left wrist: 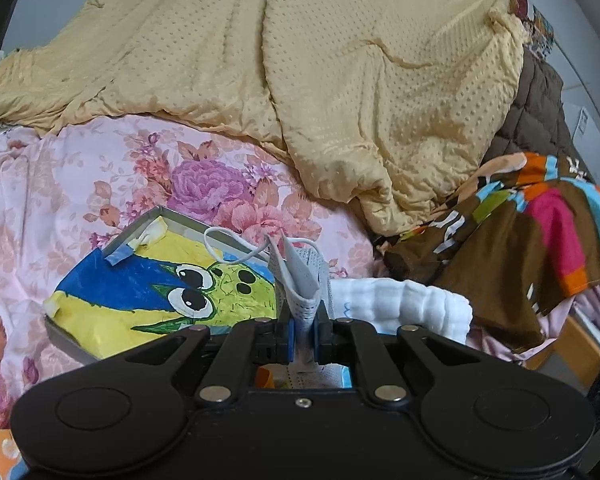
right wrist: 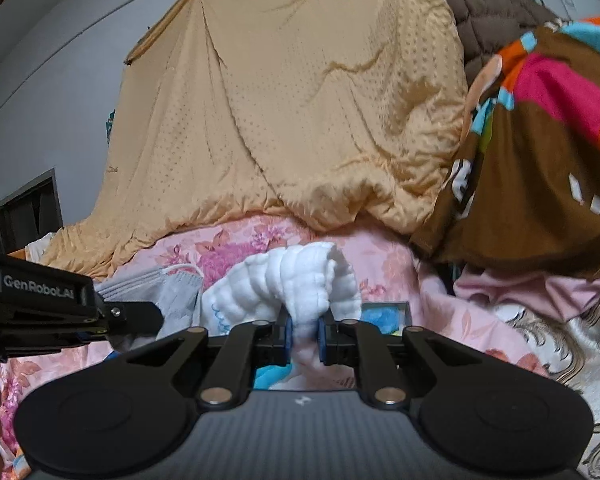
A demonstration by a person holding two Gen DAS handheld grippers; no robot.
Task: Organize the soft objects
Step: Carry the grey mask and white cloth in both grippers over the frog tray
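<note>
1. The left tool (left wrist: 303, 334) is clamped on a grey mask (left wrist: 302, 280). The blue pads (left wrist: 290, 338) pinch its folded lower end, and the rest of the mask sticks up above the tool. A white ear loop (left wrist: 236, 240) hangs loose off the top.
2. The right tool (right wrist: 303, 334) is clamped on a white cloth (right wrist: 300, 284). The pads squeeze a bunched part, and the puffy cloth flops over to both sides of the tool.
3. Both things are held just above the bed, side by side. In the right view the left tool (right wrist: 140, 316) shows with the mask (right wrist: 168, 292) just beside the cloth.
4. The mask is thin, very light and bendy. I think it can slip or fold over, so a pinch on the folded body is safer than on the loop. The loop can stretch or catch on things.
5. The cloth looks thick, soft and squashy. It will droop when lifted by one spot. A grip near its middle keeps the ends from dragging.
6. Just past the left tool is a flat tray (left wrist: 156, 216) with a yellow and blue cartoon picture (left wrist: 172, 284) in it. It lies on a pink flower sheet (left wrist: 60, 184).
7. Farther back is a big yellow blanket (left wrist: 300, 60), piled up high.
8. On the right lie a bright striped cloth (left wrist: 540, 232) and a brown quilted thing (left wrist: 540, 100).
9. My guess is that both soft things are being carried to a tidy place. I cannot tell which place.
</note>
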